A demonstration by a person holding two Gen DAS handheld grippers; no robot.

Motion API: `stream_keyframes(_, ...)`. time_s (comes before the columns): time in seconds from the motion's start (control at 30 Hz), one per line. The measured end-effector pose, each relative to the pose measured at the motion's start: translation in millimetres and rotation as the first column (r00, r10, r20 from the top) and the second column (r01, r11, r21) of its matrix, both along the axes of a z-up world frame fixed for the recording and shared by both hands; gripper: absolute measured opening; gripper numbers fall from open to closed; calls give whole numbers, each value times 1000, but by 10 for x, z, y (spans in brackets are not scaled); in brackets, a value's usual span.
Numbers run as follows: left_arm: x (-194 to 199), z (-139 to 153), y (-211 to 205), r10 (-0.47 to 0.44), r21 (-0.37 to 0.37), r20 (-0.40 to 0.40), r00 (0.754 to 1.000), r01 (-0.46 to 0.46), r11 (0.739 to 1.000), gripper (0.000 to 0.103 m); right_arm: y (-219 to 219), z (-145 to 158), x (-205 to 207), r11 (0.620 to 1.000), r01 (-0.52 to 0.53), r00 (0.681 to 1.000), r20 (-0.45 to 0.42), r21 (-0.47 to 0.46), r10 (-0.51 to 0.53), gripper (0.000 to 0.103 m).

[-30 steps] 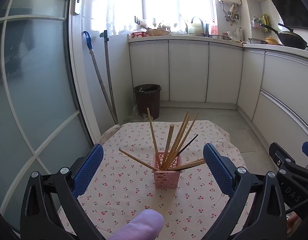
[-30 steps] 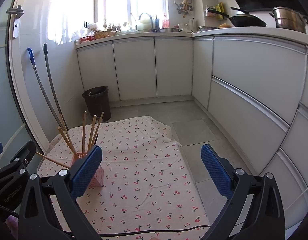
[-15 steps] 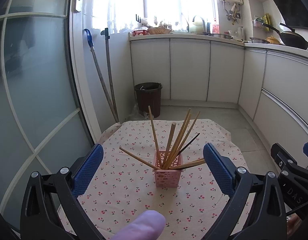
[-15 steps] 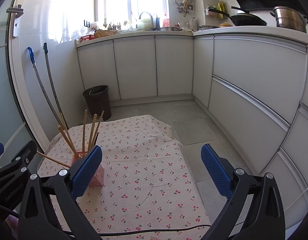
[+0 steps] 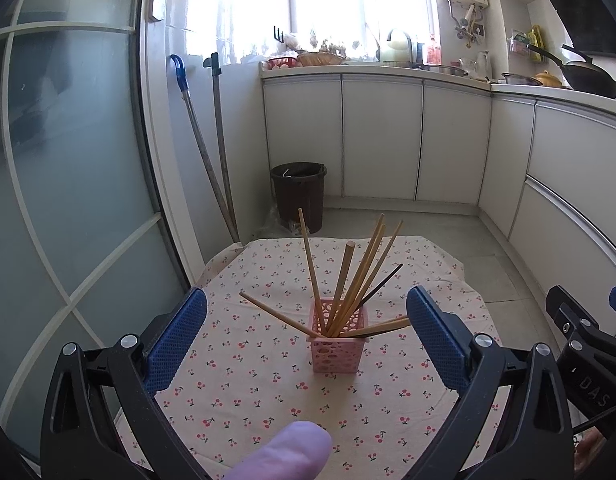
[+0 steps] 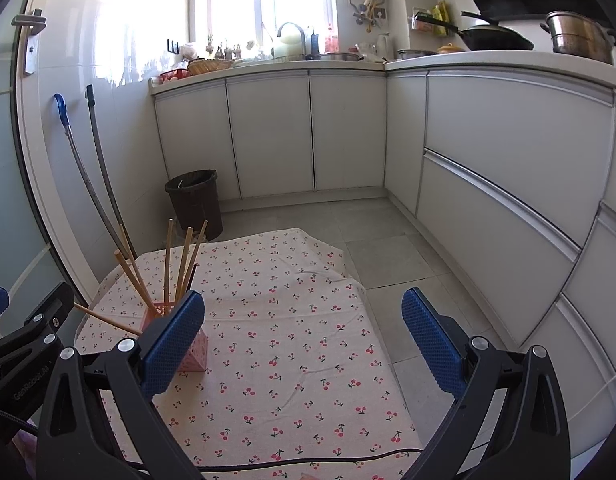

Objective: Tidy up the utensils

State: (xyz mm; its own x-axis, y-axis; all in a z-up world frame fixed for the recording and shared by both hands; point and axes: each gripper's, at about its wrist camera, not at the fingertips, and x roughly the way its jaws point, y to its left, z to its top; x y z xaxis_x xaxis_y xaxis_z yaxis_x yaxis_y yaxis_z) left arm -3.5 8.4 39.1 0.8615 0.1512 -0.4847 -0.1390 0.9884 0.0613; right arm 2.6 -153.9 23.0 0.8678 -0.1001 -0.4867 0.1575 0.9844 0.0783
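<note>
A pink perforated holder stands on the cherry-print cloth and holds several wooden chopsticks fanned out, plus a dark one. My left gripper is open and empty, pulled back in front of the holder, apart from it. In the right wrist view the holder sits at the left, partly behind the left finger. My right gripper is open and empty over the cloth, to the right of the holder.
A dark bin and two mop handles stand beyond the cloth by the glass door. White cabinets run along the back and right. A black cable lies across the cloth's near edge. A fingertip shows at the bottom.
The left gripper has tilted up and drawn back slightly, so the holder sits a little lower in its view. The right gripper has hardly moved.
</note>
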Motion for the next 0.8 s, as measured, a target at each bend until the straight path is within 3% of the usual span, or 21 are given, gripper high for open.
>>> stream_keyframes(0.8, 25, -33, 16, 4, 9, -13, 1000, -4, 1000, 96, 18, -15, 5, 1000, -8, 1000, -9, -6, 8, 96)
